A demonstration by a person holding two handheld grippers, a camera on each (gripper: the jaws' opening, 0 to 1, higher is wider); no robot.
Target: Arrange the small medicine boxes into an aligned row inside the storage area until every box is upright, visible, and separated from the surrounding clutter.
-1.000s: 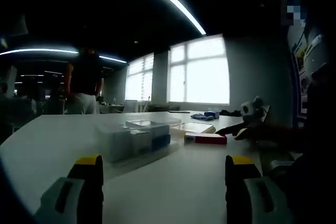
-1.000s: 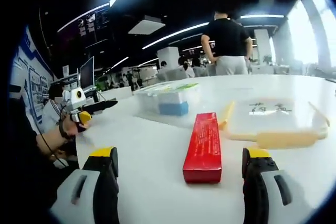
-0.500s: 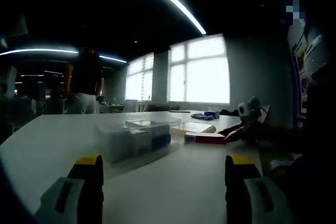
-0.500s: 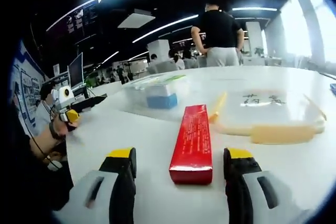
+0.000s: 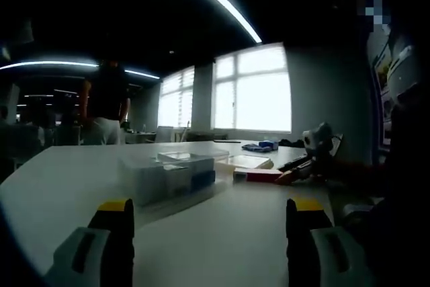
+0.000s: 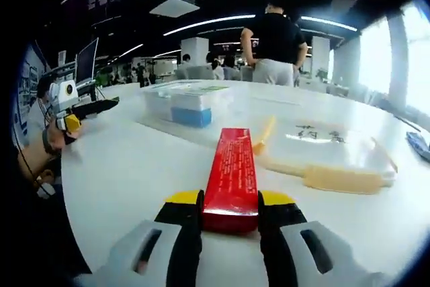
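**Red medicine box at right jaws, left gripper idle**

Long flat red cardboard medicine box (image 6: pixel 230 178) lies flat on the white worktop (image 6: pixel 121 166), lengthwise away from the right gripper (image 6: pixel 230 213). Near end sits between the yellow-tipped jaws, which are narrowed onto its two long sides, touching or very nearly (firm clamp not certain). Box looks light, stiff but crushable, glossy so maybe slippery; best held across the narrow width near the end, gentle squeeze, then tipped upright. Clear plastic storage container (image 6: pixel 185 102) with a blue box inside stands farther back, well apart from the red box. Pale yellow flat tray (image 6: pixel 336 159) lies beside the box on its right.

Right gripper is low, nearly level with the worktop, pointing along the box. Left gripper (image 5: pixel 208 216) also low and level, jaws wide with nothing between them, aimed at the same container (image 5: pixel 168 176); the red box (image 5: pixel 259 175) shows beyond it.
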